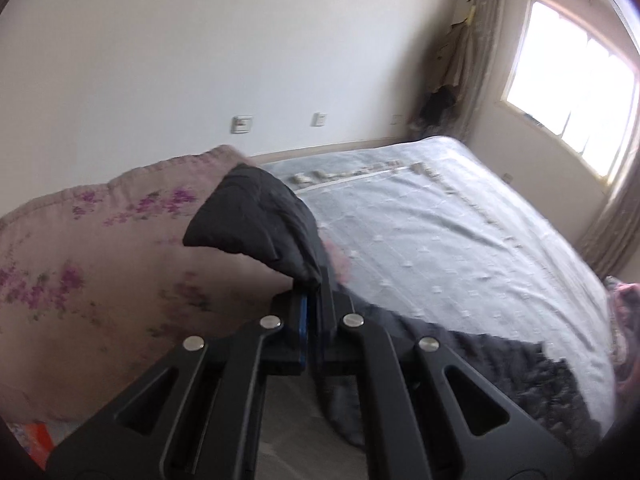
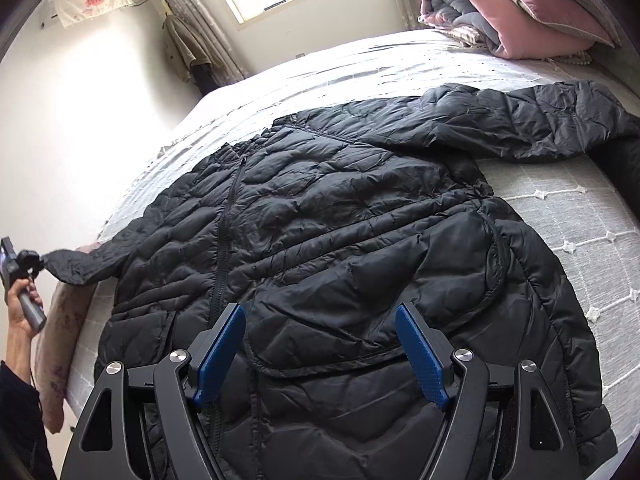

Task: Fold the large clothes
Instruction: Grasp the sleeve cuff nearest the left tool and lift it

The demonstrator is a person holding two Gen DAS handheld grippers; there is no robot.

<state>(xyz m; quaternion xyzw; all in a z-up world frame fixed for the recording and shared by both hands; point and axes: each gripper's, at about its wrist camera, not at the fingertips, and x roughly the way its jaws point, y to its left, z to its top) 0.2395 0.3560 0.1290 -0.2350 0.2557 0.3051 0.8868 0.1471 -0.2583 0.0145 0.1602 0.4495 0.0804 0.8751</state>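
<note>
Black linkage arms of the left gripper fill the bottom of the left wrist view, its jaws clenched on the cuff of the jacket's sleeve, which bunches up above the blue pads. To the left of the cuff lies a pink quilt with purple flowers. Behind it stands a white wall with two small switch plates; no lettering on them can be read. To the right stretches the bed under a pale blue cover, with more dark jacket cloth draped over its near edge. Farther right is a bright window flanked by a curtain.

From the right wrist view, a hand at the far left grips the left tool's handle, and the sleeve runs taut from its jaws to the jacket body. That black quilted jacket lies spread front-up across the bed, zipper closed, its other sleeve reaching toward the upper right. No brand mark or label shows on it. The right gripper hangs over the hem, jaws released and wide, with blue pads on either side of the cloth and nothing pinched between them. A cloth with a pink print hangs high on the wall at upper left; its marks are too blurred to read. Folded pink and grey bedding sits at the upper right.
</note>
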